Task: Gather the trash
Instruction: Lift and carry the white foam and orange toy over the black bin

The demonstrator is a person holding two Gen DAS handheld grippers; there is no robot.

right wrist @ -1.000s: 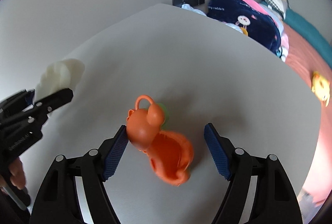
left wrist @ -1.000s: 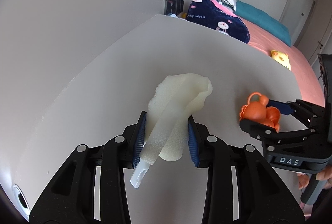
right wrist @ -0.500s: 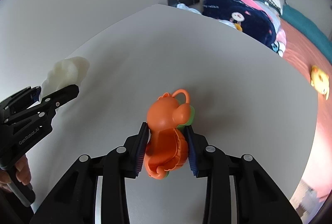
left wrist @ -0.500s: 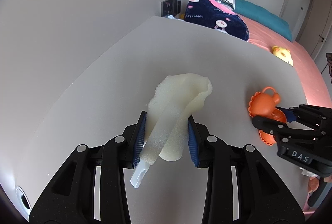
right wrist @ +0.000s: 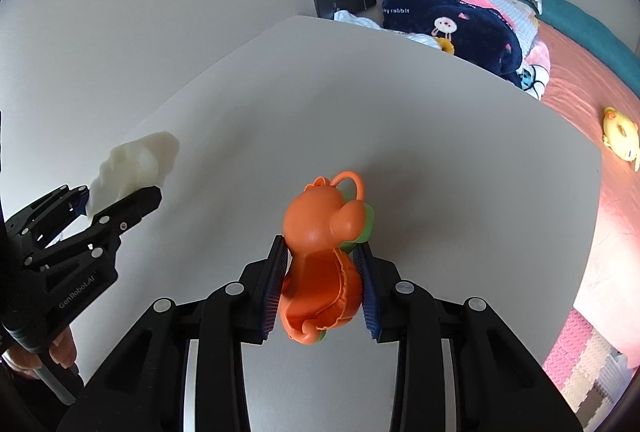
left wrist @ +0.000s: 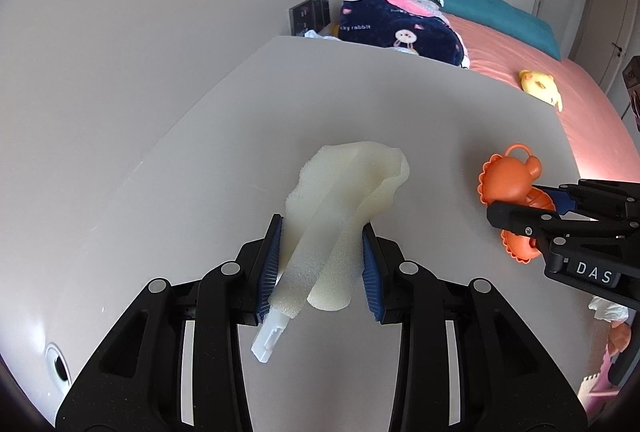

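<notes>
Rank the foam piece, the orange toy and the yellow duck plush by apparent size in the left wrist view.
1. foam piece, though it is nearest the camera
2. orange toy, partly hidden by the right gripper
3. yellow duck plush, farthest away

black jaws — ribbed blue pads (left wrist: 273, 264)

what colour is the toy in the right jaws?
Orange toy, with a green bit behind it. Clearest in the right wrist view.
</notes>
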